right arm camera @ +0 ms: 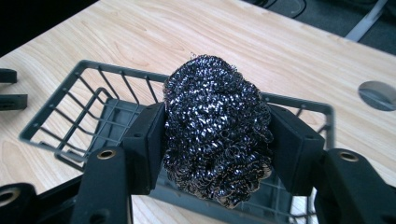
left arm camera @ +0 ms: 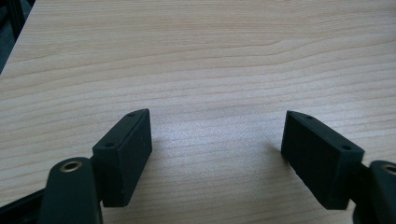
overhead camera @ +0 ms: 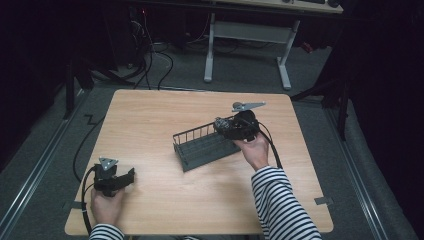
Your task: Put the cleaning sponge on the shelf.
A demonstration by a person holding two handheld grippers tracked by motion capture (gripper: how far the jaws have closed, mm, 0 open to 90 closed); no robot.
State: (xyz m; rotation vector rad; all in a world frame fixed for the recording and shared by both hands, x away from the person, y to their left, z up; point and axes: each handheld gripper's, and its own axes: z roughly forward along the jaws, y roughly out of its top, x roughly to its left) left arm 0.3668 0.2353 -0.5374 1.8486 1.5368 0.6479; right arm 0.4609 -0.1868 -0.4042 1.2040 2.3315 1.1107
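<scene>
Standing over the scene, I count one wooden table (overhead camera: pixel 165 115), one grey wire basket (overhead camera: pixel 197 147), one steel-wool scourer (right arm camera: pixel 217 128), two grippers and two hands in striped sleeves.

The table takes up the middle of the high view, pale woodgrain with a dark floor around it. The basket lies just right of the frame's centre, a long rectangle set at a slant, its right end higher in the picture than its left. In the right gripper view its rim and wire walls run across the middle of the frame, behind and below the scourer.

The right hand (overhead camera: pixel 256 150) reaches in from the lower right, forearm angled up and leftward, carrying the right gripper (overhead camera: pixel 239 125) at the basket's right end. In its own view, the right gripper (right arm camera: pixel 217 140) has its jaws pinching the scourer from both sides; the shiny coiled ball bulges above and below the pads and sits over the basket's near end.

The left hand (overhead camera: pixel 106 205) rests at the lower left of the high view, near the table's front edge, holding the left gripper (overhead camera: pixel 116 179) pointed rightward. In the left gripper view its jaws stand spread wide over bare wood, with nothing between them.
</scene>
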